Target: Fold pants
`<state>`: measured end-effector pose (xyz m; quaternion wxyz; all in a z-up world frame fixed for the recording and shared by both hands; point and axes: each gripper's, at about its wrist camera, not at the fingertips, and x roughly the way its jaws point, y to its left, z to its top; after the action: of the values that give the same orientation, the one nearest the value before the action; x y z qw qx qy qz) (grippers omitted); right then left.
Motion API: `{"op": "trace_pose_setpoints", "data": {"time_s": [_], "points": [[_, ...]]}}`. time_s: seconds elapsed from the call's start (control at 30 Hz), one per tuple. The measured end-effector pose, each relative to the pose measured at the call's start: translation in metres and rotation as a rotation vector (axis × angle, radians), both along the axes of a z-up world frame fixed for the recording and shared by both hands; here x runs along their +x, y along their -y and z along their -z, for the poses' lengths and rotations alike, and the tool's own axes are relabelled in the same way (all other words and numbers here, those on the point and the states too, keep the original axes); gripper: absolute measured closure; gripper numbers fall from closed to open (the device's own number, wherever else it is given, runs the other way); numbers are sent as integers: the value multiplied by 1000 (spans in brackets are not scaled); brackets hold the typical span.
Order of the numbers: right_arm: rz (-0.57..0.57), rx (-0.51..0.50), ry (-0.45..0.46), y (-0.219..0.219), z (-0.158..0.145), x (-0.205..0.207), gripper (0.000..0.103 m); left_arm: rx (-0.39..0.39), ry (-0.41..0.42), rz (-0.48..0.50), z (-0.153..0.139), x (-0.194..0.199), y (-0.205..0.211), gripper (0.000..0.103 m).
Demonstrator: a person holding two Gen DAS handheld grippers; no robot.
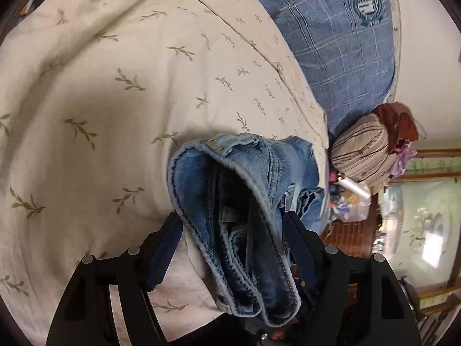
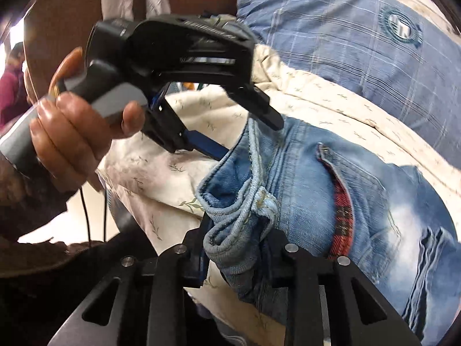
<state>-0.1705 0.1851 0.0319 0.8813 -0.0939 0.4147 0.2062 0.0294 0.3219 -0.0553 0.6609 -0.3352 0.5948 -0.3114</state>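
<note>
Left wrist view has the jeans (image 1: pixel 239 210) bunched up right in the lower middle of the frame, lying on a cream bedspread (image 1: pixel 115 86) with a leaf print. The left gripper (image 1: pixel 233 225) has its jaws spread wide with a thick wad of waistband sitting between them. The denim hides the inner faces of both fingers, so I honestly can't tell if it's actually clamped or just straddling the fabric. A blue plaid pillow (image 1: pixel 340 43) sits at the upper right, and at the right edge there's a striped bundle (image 1: pixel 360 152) with clutter too warped by the fisheye to make out.

Right wrist view shows the right gripper (image 2: pixel 236 248) at the bottom centre, jaws pinched in on a fold of the waistband edge, so that one's got hold of the jeans. The pants spread toward the lower right, with a red-lined pocket (image 2: pixel 343 219) showing. The person's left hand (image 2: pixel 72 132) holds the other gripper at the upper left, fingers poking into the denim near the middle. The bottom of the frame is cut off by the gripper body.
</note>
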Motion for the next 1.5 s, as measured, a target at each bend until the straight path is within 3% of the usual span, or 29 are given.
{"op": "trace_pose_setpoints", "data": {"time_s": [0.1,0.2,0.3,0.37,0.43,0.6,0.77,0.87,0.93,1.03,1.2,1.3,1.4,1.47,1.5], "points": [[11,44,-15,12,-3,-1,75,28,13,40,-4,-4,12,32],[51,109,-46,29,0,-1,74,120,32,82,2,-6,24,31],[58,139,-68,33,4,2,74,104,9,67,5,2,28,31],[26,100,-45,24,6,0,74,107,9,54,4,11,34,33],[8,86,-31,18,6,-3,74,114,13,54,2,14,40,65],[35,207,-27,42,-15,-9,76,143,129,51,-34,-5,53,77],[106,383,19,96,-44,-28,76,145,231,120,-86,-28,91,77],[190,475,51,142,-54,-43,76,171,309,212,-115,-37,146,74],[254,524,58,171,-55,-51,76,198,339,274,-125,-42,184,66],[389,598,41,222,-41,-65,75,251,357,379,-122,-45,253,58],[618,740,-88,289,14,-78,70,424,310,494,-74,-41,352,56],[666,779,-114,303,31,-80,62,506,318,512,-68,-40,378,55],[643,803,-110,307,31,-81,58,511,361,601,-89,-50,386,54],[617,834,-107,310,31,-84,50,486,423,663,-110,-54,378,54],[602,863,-104,312,31,-86,45,482,505,688,-128,-57,370,52]]}}
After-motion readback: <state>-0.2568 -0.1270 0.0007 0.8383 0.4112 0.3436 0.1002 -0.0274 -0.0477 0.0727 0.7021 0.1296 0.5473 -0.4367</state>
